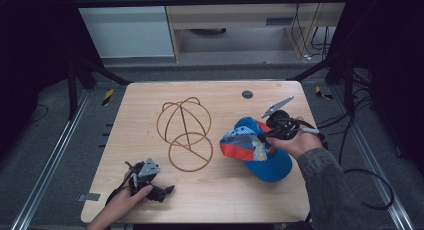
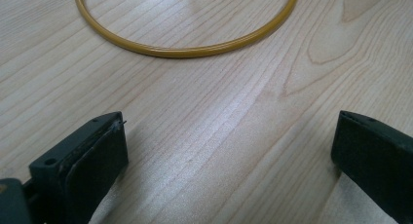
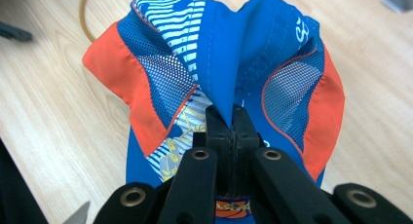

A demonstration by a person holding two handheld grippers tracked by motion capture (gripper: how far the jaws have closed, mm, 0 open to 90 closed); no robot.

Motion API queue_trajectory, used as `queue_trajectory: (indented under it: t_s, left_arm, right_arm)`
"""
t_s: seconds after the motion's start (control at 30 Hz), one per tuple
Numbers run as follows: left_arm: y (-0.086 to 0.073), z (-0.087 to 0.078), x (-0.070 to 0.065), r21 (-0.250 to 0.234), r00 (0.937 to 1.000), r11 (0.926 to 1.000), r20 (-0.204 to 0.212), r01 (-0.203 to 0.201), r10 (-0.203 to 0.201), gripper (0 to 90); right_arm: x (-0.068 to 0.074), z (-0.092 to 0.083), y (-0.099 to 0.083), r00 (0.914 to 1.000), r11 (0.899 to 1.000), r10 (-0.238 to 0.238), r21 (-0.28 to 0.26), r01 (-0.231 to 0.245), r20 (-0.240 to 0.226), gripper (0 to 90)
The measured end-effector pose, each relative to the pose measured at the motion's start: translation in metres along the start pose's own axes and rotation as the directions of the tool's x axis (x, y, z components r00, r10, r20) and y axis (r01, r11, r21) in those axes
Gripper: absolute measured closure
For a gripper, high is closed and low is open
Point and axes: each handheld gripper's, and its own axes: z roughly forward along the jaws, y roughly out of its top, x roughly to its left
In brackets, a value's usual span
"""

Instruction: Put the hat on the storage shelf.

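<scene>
Right gripper (image 3: 233, 129) is pinching a fold of the blue-and-orange cap (image 1: 255, 147), sitting at 4 o'clock on the table (image 1: 220, 195). Left gripper (image 2: 229, 151) is resting wide open at 7 o'clock, just below the wire frame (image 1: 186, 132) lying mid-table.

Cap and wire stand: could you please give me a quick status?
Right gripper shut on cap, pinching its crown. Left gripper open, empty, low over table. Wire stand untouched, nothing between.
</scene>
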Motion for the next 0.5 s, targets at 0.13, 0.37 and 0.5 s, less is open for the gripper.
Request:
queue_trajectory:
  t_s: [0.13, 0.37, 0.5]
  left_arm:
    - [0.000, 0.000, 0.000, 0.001, 1.0000, 1.0000, -0.002, -0.005, 0.005, 0.0]
    - [0.000, 0.000, 0.000, 0.001, 1.0000, 1.0000, -0.001, -0.004, 0.004, 0.0]
    - [0.000, 0.000, 0.000, 0.004, 1.0000, 1.0000, 0.000, -0.004, 0.004, 0.0]
  right_arm:
    - [0.000, -0.021, 0.013, 0.9998, 0.999, -0.013, -0.044, 0.014, 0.012, 90.0]
    - [0.001, -0.051, 0.038, 0.9987, 0.994, -0.041, -0.105, 0.044, 0.032, 90.0]
    - [0.003, -0.071, 0.054, 0.9973, 0.988, -0.056, -0.141, 0.062, 0.047, 90.0]
